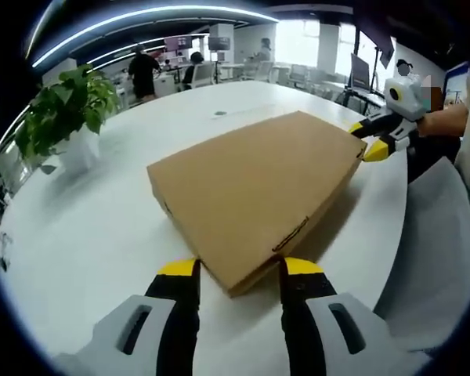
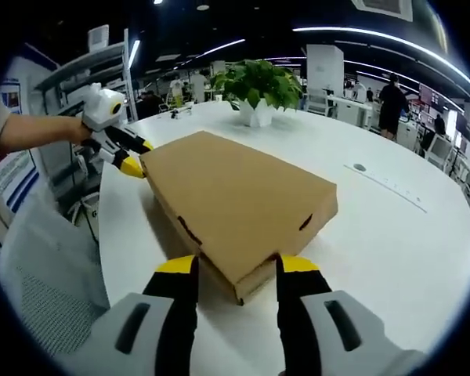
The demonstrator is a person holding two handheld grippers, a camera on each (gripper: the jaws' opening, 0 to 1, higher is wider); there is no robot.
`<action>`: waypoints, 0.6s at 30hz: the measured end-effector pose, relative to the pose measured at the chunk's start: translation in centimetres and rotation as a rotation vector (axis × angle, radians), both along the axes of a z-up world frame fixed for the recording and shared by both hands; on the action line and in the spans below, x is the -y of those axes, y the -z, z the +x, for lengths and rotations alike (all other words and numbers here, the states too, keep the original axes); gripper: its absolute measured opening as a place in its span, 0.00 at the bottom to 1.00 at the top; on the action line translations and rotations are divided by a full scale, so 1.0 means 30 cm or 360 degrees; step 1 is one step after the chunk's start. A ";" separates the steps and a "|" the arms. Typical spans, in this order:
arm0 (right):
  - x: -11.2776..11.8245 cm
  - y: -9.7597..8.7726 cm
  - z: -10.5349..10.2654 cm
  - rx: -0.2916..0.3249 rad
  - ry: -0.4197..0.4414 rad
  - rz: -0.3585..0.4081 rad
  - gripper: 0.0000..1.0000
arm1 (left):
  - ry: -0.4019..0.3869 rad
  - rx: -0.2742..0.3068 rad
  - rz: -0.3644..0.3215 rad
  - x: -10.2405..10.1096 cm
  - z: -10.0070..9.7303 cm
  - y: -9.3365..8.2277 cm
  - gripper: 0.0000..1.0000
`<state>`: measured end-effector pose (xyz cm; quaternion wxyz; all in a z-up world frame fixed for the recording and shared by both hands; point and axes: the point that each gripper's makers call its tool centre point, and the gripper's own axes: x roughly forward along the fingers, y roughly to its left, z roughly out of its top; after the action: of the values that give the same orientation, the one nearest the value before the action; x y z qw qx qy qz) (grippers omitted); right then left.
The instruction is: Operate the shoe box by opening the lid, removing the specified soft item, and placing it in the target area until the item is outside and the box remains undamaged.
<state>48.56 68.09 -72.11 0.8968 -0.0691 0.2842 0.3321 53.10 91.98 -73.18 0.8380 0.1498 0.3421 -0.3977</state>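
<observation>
A closed flat brown cardboard shoe box (image 1: 258,188) (image 2: 235,196) lies on a white table (image 1: 102,235) (image 2: 392,235). In the left gripper view, my left gripper (image 1: 239,268) stands open with its yellow-tipped jaws on either side of the box's near corner. My right gripper (image 1: 374,139) shows at the box's far right corner, held by a hand (image 1: 446,121). In the right gripper view, my right gripper (image 2: 236,264) is open astride the opposite corner. The left gripper (image 2: 133,157) sits at the far left corner. What is inside the box is hidden.
A potted green plant (image 1: 63,110) (image 2: 258,82) stands on the table beyond the box. A pale grey chair (image 1: 439,251) (image 2: 39,266) sits at the table's edge. People (image 1: 143,70) (image 2: 392,102) and desks are far behind.
</observation>
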 end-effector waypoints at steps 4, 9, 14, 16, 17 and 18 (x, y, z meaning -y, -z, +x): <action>0.000 0.003 0.000 0.0017 -0.0006 -0.0006 0.35 | 0.0004 -0.0011 0.0007 -0.004 -0.002 0.001 0.39; 0.005 0.003 0.004 0.0021 -0.0012 -0.0013 0.34 | 0.0005 -0.0018 0.0016 -0.003 -0.001 0.002 0.39; 0.005 0.004 0.005 0.0024 -0.0016 -0.0011 0.35 | -0.0001 -0.0016 0.0011 0.008 -0.011 -0.006 0.39; 0.005 0.004 0.005 0.0028 -0.0015 -0.0009 0.35 | -0.0007 -0.0018 0.0009 0.012 -0.016 -0.009 0.39; 0.005 0.003 0.005 0.0028 -0.0014 -0.0007 0.35 | -0.0008 -0.0018 0.0009 0.012 -0.016 -0.009 0.39; 0.005 0.003 0.005 0.0029 -0.0012 -0.0007 0.35 | -0.0013 -0.0020 0.0006 0.014 -0.018 -0.010 0.39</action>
<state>48.70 67.95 -72.20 0.8978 -0.0751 0.2765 0.3344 52.55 91.55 -72.88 0.8372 0.1475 0.3487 -0.3946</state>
